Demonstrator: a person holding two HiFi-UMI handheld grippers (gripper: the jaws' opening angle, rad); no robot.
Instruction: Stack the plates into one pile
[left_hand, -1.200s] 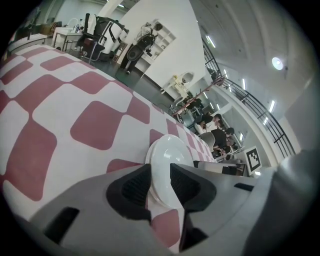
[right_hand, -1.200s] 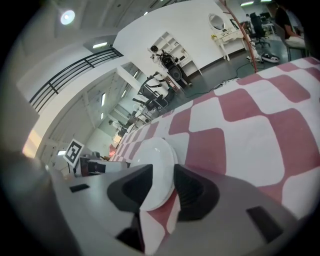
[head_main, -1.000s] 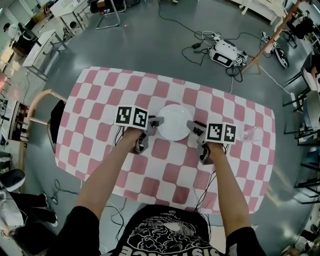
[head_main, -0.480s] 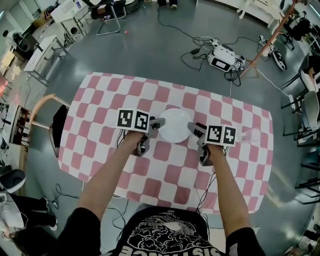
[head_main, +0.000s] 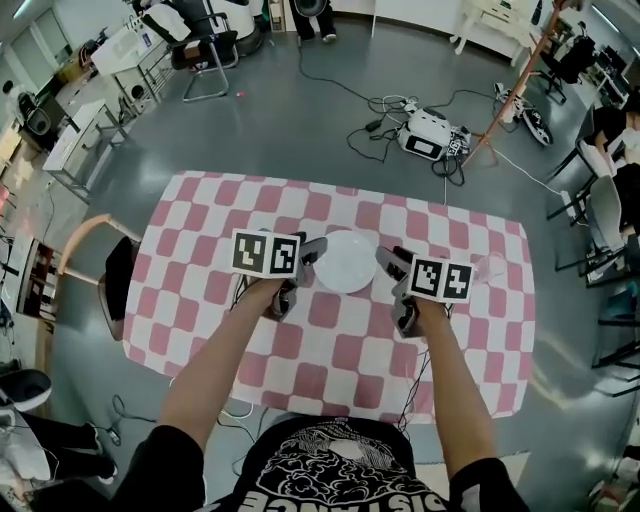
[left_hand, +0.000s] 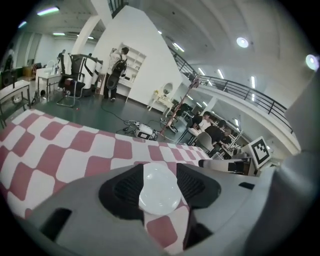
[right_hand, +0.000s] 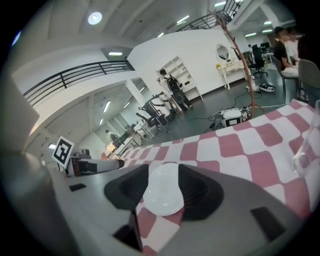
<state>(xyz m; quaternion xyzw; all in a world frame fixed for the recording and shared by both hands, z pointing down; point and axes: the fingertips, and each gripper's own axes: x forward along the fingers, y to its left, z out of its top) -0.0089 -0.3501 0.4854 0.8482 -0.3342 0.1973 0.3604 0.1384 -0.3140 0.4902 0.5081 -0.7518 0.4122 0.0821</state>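
Now, left claw (left_hand: 161, 186): released. The jaws stand apart with no pad pressing on anything. They have just been opening, then eased in a little.
right claw (right_hand: 165, 189): released. The jaws stand apart, nothing is gripped, and they have just been opening.
claw placement: one claw sits on each side of the plate pile (head_main: 346, 262), tips near its rim but apart from it, both angled downward and inward. In each gripper view the whole disc shows through the gap between the jaws, so the pile lies beyond the pads, not in them.
reason for placement (judged): holding opposite edges keeps plates level while they are set down, and the open jaws fit a pile already let go.
plate pile location: flat on the surface (head_main: 230, 210), about mid-width, between the two claws.
plate pile appearance: white, round and glossy, with a shallow raised rim. The number of plates cannot be told.
task status (judged): no other plate shows on the surface, so the stacking looks complete.
surface: pink-and-white checked cloth.
clear glass (head_main: 497, 268): stands outboard of the right claw, well apart from the pile.
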